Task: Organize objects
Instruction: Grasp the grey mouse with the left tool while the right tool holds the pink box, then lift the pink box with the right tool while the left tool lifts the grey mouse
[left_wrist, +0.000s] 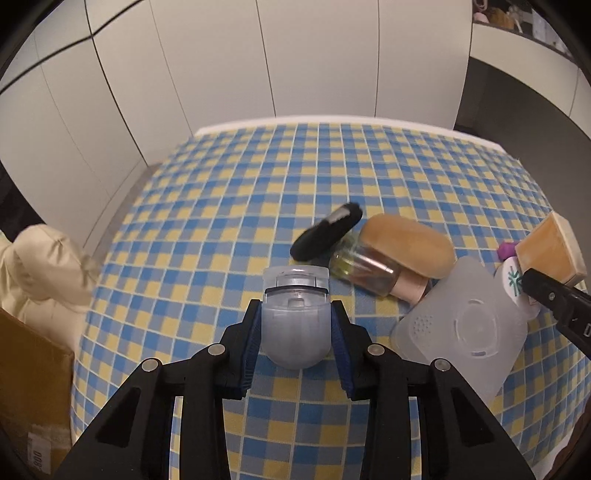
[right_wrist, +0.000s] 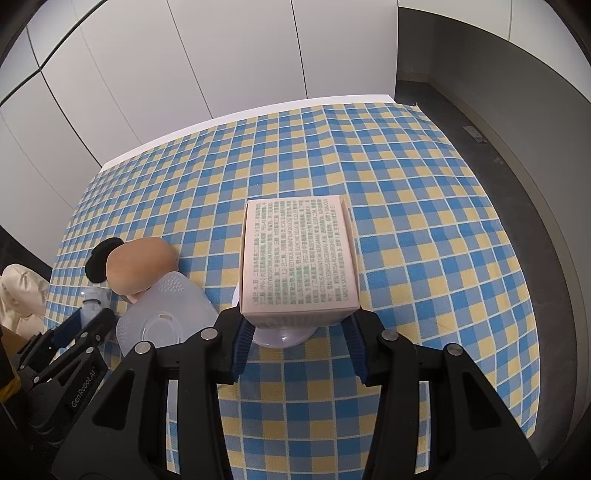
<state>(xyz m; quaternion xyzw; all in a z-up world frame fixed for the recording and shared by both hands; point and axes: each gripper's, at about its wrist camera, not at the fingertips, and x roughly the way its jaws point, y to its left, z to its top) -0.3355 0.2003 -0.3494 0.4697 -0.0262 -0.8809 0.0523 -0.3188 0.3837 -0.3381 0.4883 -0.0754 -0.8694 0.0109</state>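
Observation:
My left gripper (left_wrist: 295, 307) is shut on a small translucent grey plastic case (left_wrist: 294, 328) with a clear hinged top; its blue pads press on both sides. The right gripper (right_wrist: 297, 318) is shut on a pale pink carton (right_wrist: 299, 254) printed with fine text, its printed face up. A clear round piece (right_wrist: 282, 336) shows just under the carton. In the left wrist view the carton (left_wrist: 550, 247) and a right finger (left_wrist: 554, 301) show at the right edge. Both are over the blue and yellow checked tablecloth (left_wrist: 295, 177).
A pile lies between the grippers: a black oblong item (left_wrist: 327, 230), a tan bun-shaped thing (left_wrist: 406, 245), a glass bottle (left_wrist: 364, 271) on its side, a frosted plastic lid (left_wrist: 461, 332). A cardboard box (left_wrist: 33, 387) and a cream bag (left_wrist: 44, 266) sit left of the table.

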